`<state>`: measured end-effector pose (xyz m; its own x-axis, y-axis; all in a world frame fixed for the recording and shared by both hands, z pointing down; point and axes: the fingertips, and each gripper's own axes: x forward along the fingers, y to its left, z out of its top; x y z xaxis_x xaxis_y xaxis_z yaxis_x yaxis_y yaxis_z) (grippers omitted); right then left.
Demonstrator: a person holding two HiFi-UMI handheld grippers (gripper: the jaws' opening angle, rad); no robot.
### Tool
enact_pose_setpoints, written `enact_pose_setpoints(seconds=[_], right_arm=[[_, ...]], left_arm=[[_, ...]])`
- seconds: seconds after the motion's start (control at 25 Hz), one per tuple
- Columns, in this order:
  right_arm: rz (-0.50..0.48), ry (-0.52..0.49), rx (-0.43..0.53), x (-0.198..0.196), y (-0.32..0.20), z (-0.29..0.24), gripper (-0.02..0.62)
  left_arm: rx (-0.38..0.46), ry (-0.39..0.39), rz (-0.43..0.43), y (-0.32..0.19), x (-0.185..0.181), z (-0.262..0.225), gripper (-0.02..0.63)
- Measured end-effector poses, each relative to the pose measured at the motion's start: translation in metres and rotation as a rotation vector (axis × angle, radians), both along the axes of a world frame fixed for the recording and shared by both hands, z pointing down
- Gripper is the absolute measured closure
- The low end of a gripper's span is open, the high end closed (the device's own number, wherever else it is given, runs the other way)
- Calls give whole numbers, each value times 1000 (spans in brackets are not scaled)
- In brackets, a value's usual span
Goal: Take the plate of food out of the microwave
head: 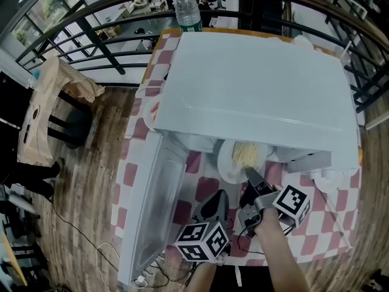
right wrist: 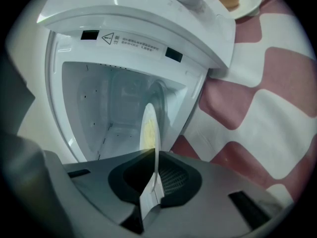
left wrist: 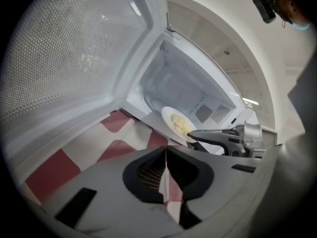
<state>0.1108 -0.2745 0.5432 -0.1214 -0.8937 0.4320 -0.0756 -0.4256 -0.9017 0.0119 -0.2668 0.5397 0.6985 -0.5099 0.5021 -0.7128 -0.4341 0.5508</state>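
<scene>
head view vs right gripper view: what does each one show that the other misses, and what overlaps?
Head view only: the microwave from above, its door swung open, a water bottle behind it, and the left gripper beside the door.
Right gripper view only: the cavity interior and the warning label above the opening.
Both: the plate of food, its rim clamped in the jaws of the right gripper at the microwave's mouth, and the checked tablecloth.
</scene>
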Motion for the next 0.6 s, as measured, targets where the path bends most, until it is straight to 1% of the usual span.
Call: enact_pose_setpoints(seconds=[0.12, 0.24, 0.36, 0.6], right_arm=[[-2, -2, 0, 0, 8, -4, 563], [-1, -6, 32, 0, 13, -12, 563], [4, -5, 41, -1, 22, -16, 563], [26, 5, 28, -2, 41, -23, 563]], left_arm=[[2, 3, 3, 5, 0, -3, 594], [5, 3, 8, 10, -1, -5, 594], [-2, 13, 7, 15, -3, -8, 594], [10, 25, 19, 19, -7, -18, 594]])
